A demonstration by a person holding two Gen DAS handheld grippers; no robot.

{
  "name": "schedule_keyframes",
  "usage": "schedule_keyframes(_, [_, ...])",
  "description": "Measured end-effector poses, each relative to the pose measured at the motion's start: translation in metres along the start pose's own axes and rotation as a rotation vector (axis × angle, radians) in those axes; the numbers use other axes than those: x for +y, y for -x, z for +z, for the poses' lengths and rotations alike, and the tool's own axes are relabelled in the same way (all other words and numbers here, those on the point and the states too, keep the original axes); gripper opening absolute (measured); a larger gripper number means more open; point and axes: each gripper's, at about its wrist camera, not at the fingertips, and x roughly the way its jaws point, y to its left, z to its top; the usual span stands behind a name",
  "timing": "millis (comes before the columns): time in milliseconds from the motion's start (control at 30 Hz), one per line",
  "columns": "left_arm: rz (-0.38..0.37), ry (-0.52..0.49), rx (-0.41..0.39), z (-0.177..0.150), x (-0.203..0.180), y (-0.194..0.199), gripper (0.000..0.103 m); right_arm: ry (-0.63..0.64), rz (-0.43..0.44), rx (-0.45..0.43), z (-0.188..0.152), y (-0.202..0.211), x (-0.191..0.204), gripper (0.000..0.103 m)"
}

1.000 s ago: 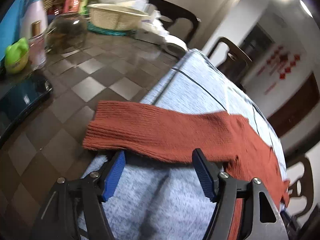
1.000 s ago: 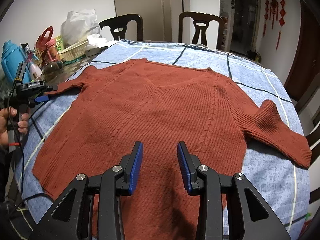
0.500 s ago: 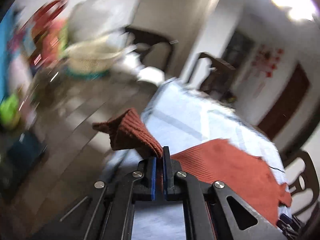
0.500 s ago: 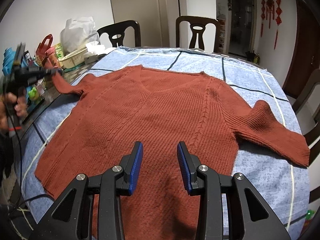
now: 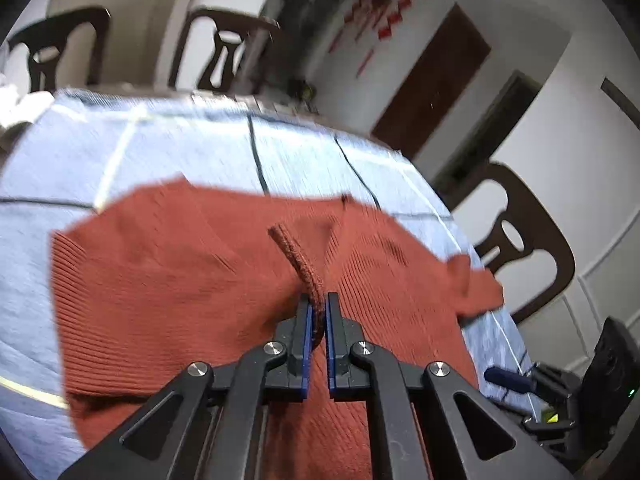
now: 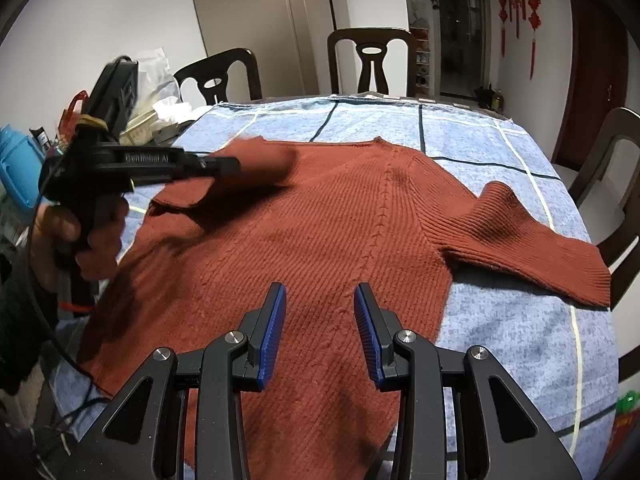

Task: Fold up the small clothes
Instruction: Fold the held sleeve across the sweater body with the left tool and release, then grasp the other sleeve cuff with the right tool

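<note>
A rust-red knitted sweater (image 6: 320, 220) lies flat, front up, on a blue checked tablecloth (image 6: 500, 320). My left gripper (image 5: 318, 300) is shut on the ribbed cuff of the sweater's left sleeve (image 5: 294, 252) and holds it lifted over the sweater's chest. In the right wrist view the left gripper (image 6: 236, 164) reaches in from the left with the blurred sleeve (image 6: 264, 158) at its tip, held by a person's hand (image 6: 92, 232). My right gripper (image 6: 320, 292) hovers open above the sweater's lower body with nothing between its fingers. The other sleeve (image 6: 520, 236) lies spread out to the right.
Dark wooden chairs (image 6: 370, 60) stand around the table, another chair (image 6: 612, 168) at the right edge. Bottles, a blue container (image 6: 16, 164) and a white plastic bag (image 6: 156, 80) crowd the table's far left. A black cable (image 6: 72, 364) trails near the left edge.
My left gripper closed on the left sleeve's cuff, lifted it off the table's left side and swung it right over the sweater's body. The right gripper stayed nearly still and open.
</note>
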Motion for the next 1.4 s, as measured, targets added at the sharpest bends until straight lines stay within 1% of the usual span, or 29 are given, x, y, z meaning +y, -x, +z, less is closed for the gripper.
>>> schedule_keyframes(33, [-0.028, -0.004, 0.005, -0.001, -0.002, 0.003, 0.013, -0.001, 0.009, -0.002, 0.002, 0.001, 0.001, 0.036])
schedule_keyframes(100, [-0.049, -0.023, -0.024, -0.005, -0.007, 0.023, 0.017, -0.005, 0.037, -0.008, 0.008, 0.001, 0.004, 0.036])
schedule_keyframes(133, [-0.052, -0.028, -0.048, -0.005, -0.005, 0.035, 0.020, -0.010, 0.057, -0.010, 0.012, 0.000, 0.005, 0.036])
schedule_keyframes(200, [-0.034, -0.017, -0.088, 0.001, 0.008, 0.053, 0.021, -0.022, 0.094, -0.014, 0.022, -0.004, 0.008, 0.036])
schedule_keyframes(233, [-0.005, -0.012, -0.106, 0.002, 0.017, 0.061, 0.022, -0.031, 0.113, -0.014, 0.028, -0.008, 0.010, 0.036])
schedule_keyframes(300, [0.091, -0.016, -0.138, 0.004, 0.033, 0.072, 0.022, -0.048, 0.133, 0.005, 0.039, -0.022, 0.011, 0.036])
schedule_keyframes(367, [0.194, -0.004, -0.136, 0.004, 0.051, 0.072, 0.022, -0.061, 0.145, 0.034, 0.049, -0.041, 0.011, 0.036])
schedule_keyframes(400, [0.233, 0.002, -0.133, 0.003, 0.060, 0.071, 0.022, -0.078, 0.153, 0.060, 0.055, -0.054, 0.009, 0.036])
schedule_keyframes(467, [0.287, 0.006, -0.120, -0.002, 0.073, 0.065, 0.022, -0.095, 0.153, 0.112, 0.064, -0.079, 0.007, 0.036])
schedule_keyframes(500, [0.303, 0.018, -0.109, -0.004, 0.078, 0.060, 0.022, -0.095, 0.147, 0.132, 0.066, -0.089, 0.007, 0.036])
schedule_keyframes(567, [0.303, 0.038, -0.086, -0.007, 0.086, 0.051, 0.022, -0.101, 0.146, 0.163, 0.072, -0.109, 0.005, 0.036])
schedule_keyframes(633, [0.321, 0.047, -0.080, -0.006, 0.092, 0.047, 0.022, -0.126, 0.131, 0.209, 0.074, -0.127, 0.001, 0.036])
schedule_keyframes(667, [0.331, 0.054, -0.075, -0.006, 0.094, 0.045, 0.022, -0.148, 0.138, 0.226, 0.074, -0.136, -0.002, 0.036])
schedule_keyframes(700, [0.335, 0.059, -0.069, -0.006, 0.097, 0.041, 0.022, -0.154, 0.146, 0.210, 0.076, -0.135, -0.003, 0.032])
schedule_keyframes(733, [0.336, 0.060, -0.067, -0.005, 0.100, 0.042, 0.022, -0.157, 0.136, 0.215, 0.078, -0.137, -0.003, 0.018])
schedule_keyframes(767, [0.340, 0.056, -0.064, -0.005, 0.100, 0.040, 0.022, -0.160, 0.138, 0.214, 0.080, -0.136, -0.004, 0.010])
schedule_keyframes(800, [0.342, 0.052, -0.061, -0.005, 0.100, 0.039, 0.022, -0.160, 0.155, 0.206, 0.083, -0.133, -0.005, 0.004])
schedule_keyframes(867, [0.334, 0.043, -0.064, -0.007, 0.099, 0.039, 0.022, -0.143, 0.157, 0.160, 0.092, -0.122, -0.003, 0.004])
schedule_keyframes(933, [0.332, 0.041, -0.079, -0.008, 0.098, 0.042, 0.022, -0.148, 0.169, 0.137, 0.097, -0.120, -0.008, 0.004])
schedule_keyframes(1000, [0.338, 0.041, -0.094, -0.007, 0.098, 0.043, 0.022, -0.160, 0.159, 0.157, 0.097, -0.130, -0.014, 0.004])
schedule_keyframes(1100, [0.350, 0.044, -0.093, -0.008, 0.100, 0.041, 0.022, -0.177, 0.137, 0.161, 0.095, -0.138, -0.023, 0.004])
schedule_keyframes(1133, [0.349, 0.048, -0.094, -0.008, 0.100, 0.042, 0.022, -0.181, 0.134, 0.148, 0.095, -0.134, -0.024, 0.004])
schedule_keyframes(1167, [0.346, 0.050, -0.098, -0.008, 0.099, 0.044, 0.022, -0.176, 0.138, 0.127, 0.096, -0.129, -0.024, 0.005])
schedule_keyframes(1233, [0.334, 0.035, -0.122, -0.010, 0.093, 0.051, 0.022, -0.170, 0.136, 0.109, 0.096, -0.119, -0.021, 0.013])
schedule_keyframes(1333, [0.322, 0.012, -0.126, -0.014, 0.085, 0.057, 0.022, -0.130, 0.151, 0.127, 0.087, -0.114, -0.010, 0.015])
schedule_keyframes(1400, [0.298, -0.005, -0.106, -0.019, 0.079, 0.056, 0.022, -0.087, 0.155, 0.170, 0.076, -0.118, -0.001, 0.015])
